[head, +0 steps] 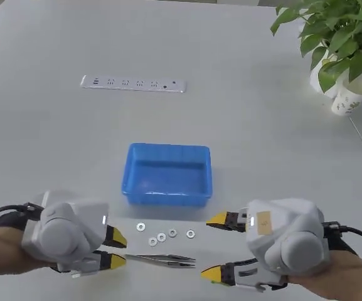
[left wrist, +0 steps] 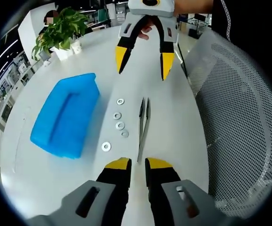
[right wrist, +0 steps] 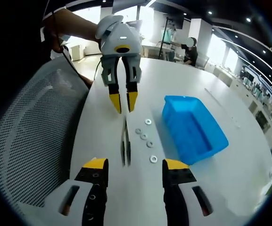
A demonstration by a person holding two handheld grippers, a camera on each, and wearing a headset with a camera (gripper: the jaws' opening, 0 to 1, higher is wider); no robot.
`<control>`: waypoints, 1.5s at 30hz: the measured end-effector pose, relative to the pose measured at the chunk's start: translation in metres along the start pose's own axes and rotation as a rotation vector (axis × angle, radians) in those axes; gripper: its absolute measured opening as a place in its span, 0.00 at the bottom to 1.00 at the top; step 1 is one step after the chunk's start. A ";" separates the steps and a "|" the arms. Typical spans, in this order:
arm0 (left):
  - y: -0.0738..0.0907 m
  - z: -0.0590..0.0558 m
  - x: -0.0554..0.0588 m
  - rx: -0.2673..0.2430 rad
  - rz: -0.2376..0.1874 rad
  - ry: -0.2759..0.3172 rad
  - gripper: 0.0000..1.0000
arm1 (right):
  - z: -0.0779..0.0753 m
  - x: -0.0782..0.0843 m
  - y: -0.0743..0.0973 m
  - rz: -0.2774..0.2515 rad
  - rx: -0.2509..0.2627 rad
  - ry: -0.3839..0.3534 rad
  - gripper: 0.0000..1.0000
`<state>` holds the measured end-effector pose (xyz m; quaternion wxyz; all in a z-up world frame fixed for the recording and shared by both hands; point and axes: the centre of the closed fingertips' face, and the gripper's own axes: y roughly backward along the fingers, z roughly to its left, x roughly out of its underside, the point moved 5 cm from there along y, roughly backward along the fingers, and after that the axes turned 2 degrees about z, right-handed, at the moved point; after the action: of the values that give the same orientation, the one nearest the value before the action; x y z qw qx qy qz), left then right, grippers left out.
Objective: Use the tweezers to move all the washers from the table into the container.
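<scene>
Blue container (head: 167, 174): inside shows plain blue floor. Five washers (head: 161, 237) lie in a loose row on the tabletop (head: 243, 125), just near of the container. Tweezers (head: 162, 258) lie nearer still, between the grippers, touching neither. Left gripper (head: 120, 249): jaws a narrow gap apart. Right gripper (head: 209, 246): jaws wide apart. Potted plant (head: 331, 44) far right, cut off by the frame edge. Gripper views add a mesh chair (left wrist: 239, 117) at the tabletop's near edge.

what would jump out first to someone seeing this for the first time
The bright blue container sits empty in the middle of the pale table. Just in front of it lie five small washers and the tweezers, with the left tool and the right tool facing each other across them, both holding nothing.
</scene>
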<state>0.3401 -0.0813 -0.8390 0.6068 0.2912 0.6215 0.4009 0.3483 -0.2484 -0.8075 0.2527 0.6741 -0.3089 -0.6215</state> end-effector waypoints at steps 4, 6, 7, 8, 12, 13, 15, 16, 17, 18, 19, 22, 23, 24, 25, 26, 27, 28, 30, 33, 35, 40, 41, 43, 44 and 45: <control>-0.005 0.000 0.000 0.018 0.009 -0.008 0.14 | 0.002 -0.003 -0.006 0.003 -0.013 0.013 0.43; -0.007 0.000 0.000 0.026 0.012 -0.011 0.13 | 0.003 -0.004 -0.011 0.012 -0.025 0.021 0.41; -0.008 0.000 -0.001 0.027 0.013 -0.015 0.13 | 0.004 -0.004 -0.012 0.014 -0.030 0.023 0.41; -0.009 0.000 -0.002 0.033 0.015 -0.014 0.12 | 0.004 -0.003 -0.015 0.020 -0.035 0.027 0.39; -0.010 -0.001 -0.003 0.044 0.018 -0.016 0.09 | 0.005 -0.003 -0.021 0.036 -0.047 0.037 0.38; -0.010 -0.001 -0.003 0.046 0.019 -0.017 0.09 | 0.006 -0.003 -0.023 0.040 -0.051 0.042 0.37; -0.011 -0.002 -0.002 0.049 0.023 -0.022 0.09 | 0.006 -0.004 -0.026 0.040 -0.058 0.042 0.35; -0.011 -0.002 -0.002 0.051 0.024 -0.024 0.08 | 0.006 -0.004 -0.028 0.041 -0.060 0.040 0.35; -0.011 -0.002 -0.002 0.053 0.025 -0.027 0.07 | 0.006 -0.003 -0.030 0.044 -0.063 0.042 0.33; -0.012 -0.002 -0.001 0.053 0.028 -0.032 0.07 | 0.006 -0.003 -0.031 0.045 -0.064 0.043 0.32; -0.012 -0.002 -0.001 0.056 0.030 -0.035 0.07 | 0.006 -0.003 -0.033 0.045 -0.068 0.043 0.32; -0.012 -0.002 0.000 0.060 0.027 -0.037 0.06 | 0.007 -0.003 -0.036 0.044 -0.075 0.044 0.30; -0.012 -0.002 0.000 0.061 0.023 -0.039 0.06 | 0.007 -0.003 -0.038 0.047 -0.082 0.045 0.29; -0.012 -0.002 0.000 0.061 0.021 -0.038 0.06 | 0.008 -0.003 -0.039 0.048 -0.083 0.046 0.29; -0.012 -0.002 0.000 0.062 0.018 -0.039 0.06 | 0.008 -0.002 -0.039 0.050 -0.085 0.050 0.29; -0.012 -0.002 0.000 0.063 0.018 -0.039 0.06 | 0.008 -0.002 -0.041 0.054 -0.089 0.051 0.29; -0.011 -0.002 0.000 0.063 0.018 -0.039 0.06 | 0.008 -0.001 -0.042 0.057 -0.092 0.052 0.28; -0.012 -0.001 0.000 0.062 0.019 -0.045 0.06 | 0.009 -0.001 -0.044 0.062 -0.096 0.059 0.28; -0.012 -0.001 0.001 0.061 0.020 -0.048 0.06 | 0.010 0.000 -0.047 0.072 -0.103 0.068 0.27; -0.013 -0.001 0.002 0.063 0.022 -0.047 0.06 | 0.012 0.001 -0.051 0.080 -0.117 0.078 0.27; -0.012 0.000 0.002 0.062 0.023 -0.048 0.06 | 0.013 0.001 -0.053 0.089 -0.119 0.091 0.26; -0.009 0.000 0.001 0.057 0.021 -0.052 0.05 | 0.012 0.001 -0.057 0.093 -0.114 0.102 0.23; -0.008 0.000 0.000 0.056 0.020 -0.050 0.05 | 0.011 0.001 -0.057 0.093 -0.114 0.103 0.22; -0.006 -0.001 -0.001 0.057 0.018 -0.048 0.05 | 0.011 0.001 -0.058 0.091 -0.116 0.102 0.22; -0.005 -0.001 -0.002 0.059 0.017 -0.044 0.06 | 0.010 0.000 -0.058 0.091 -0.116 0.101 0.21; -0.004 -0.002 -0.003 0.059 0.016 -0.043 0.05 | 0.010 0.000 -0.059 0.091 -0.117 0.100 0.20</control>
<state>0.3391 -0.0859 -0.8415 0.6080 0.3226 0.6175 0.3808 0.3440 -0.2082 -0.8511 0.3349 0.6736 -0.2893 -0.5919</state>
